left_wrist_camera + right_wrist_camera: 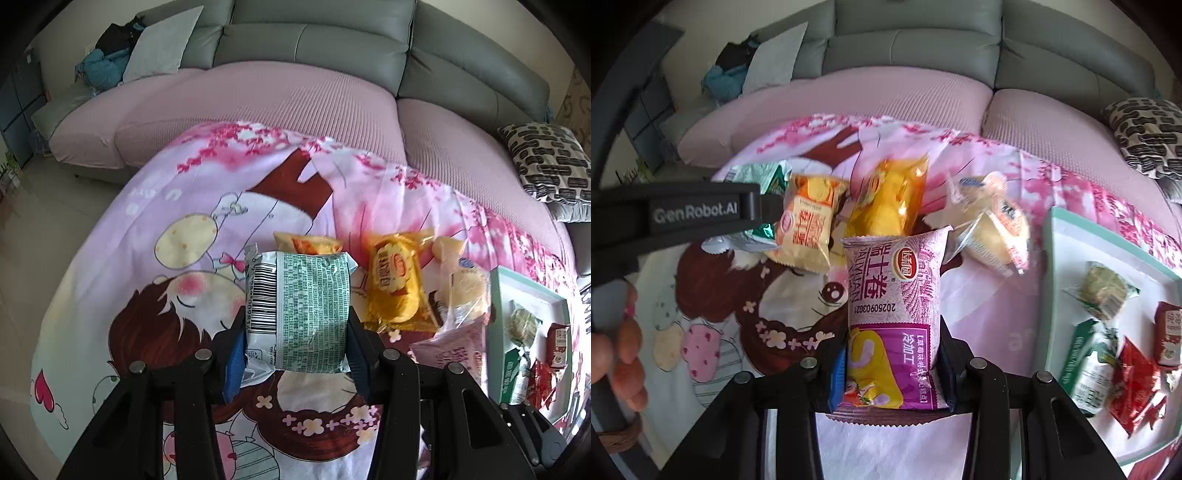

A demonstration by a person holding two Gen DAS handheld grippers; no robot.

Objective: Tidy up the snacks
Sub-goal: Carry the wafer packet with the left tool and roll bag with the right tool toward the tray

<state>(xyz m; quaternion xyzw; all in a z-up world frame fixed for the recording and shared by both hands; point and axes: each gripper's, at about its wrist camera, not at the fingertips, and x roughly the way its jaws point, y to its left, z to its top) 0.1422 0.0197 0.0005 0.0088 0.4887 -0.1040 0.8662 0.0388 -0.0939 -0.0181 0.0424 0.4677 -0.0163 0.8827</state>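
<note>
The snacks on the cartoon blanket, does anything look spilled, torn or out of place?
Nothing looks spilled or torn. Several packets, including the yellow packet, lie in a loose overlapping heap on the blanket, outside the white tray.

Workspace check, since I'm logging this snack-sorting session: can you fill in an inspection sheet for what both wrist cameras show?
Surface: cartoon-print cloth, pink and white, spread in front of a sofa.
Job's things: green-and-white packet in the left gripper; purple packet in the right gripper; yellow packets and pale wrapped cakes loose on the cloth; white tray at right holding green, red and clear-wrapped snacks.
Clutter: nothing seen on the cloth beyond snacks.
Grippers: left gripper shut on the green-and-white packet; right gripper shut on the purple packet.
Cables: nothing seen.
Surroundings: grey sofa with pink seat covers, patterned cushion, heap of clothes.
</note>
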